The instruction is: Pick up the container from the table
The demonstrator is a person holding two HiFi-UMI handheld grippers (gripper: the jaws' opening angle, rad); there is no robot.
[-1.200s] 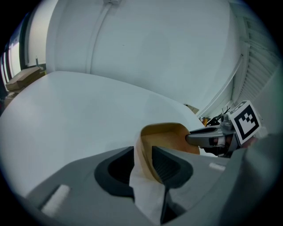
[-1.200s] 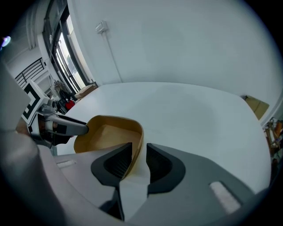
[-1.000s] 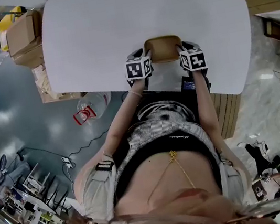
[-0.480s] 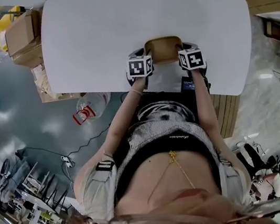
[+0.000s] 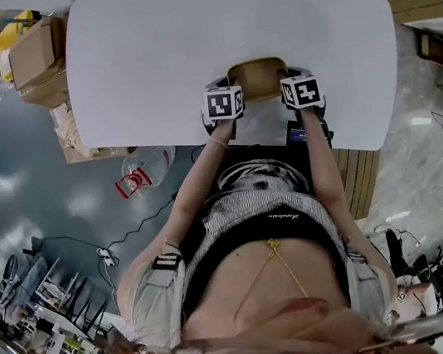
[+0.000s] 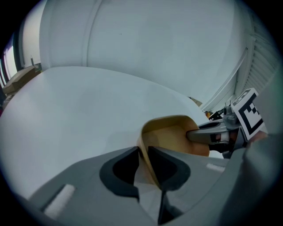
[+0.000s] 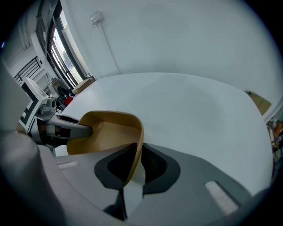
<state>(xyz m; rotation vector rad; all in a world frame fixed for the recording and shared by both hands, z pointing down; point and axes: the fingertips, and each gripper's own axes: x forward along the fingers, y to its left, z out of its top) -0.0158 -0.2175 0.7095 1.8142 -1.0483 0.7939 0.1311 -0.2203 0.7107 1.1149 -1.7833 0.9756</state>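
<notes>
Container [image 5: 257, 73], tan, open-topped: stands on the white surface [image 5: 165, 38] near the person's edge, between both tongs. Left tongs [image 6: 143, 152] clamped on its left wall; right tongs [image 7: 138, 152] have just been closing on the right wall, now pinched between the pads. Step in hand: securing the two-sided grasp; the next move likely calls for both sides rising together, kept level.
</notes>
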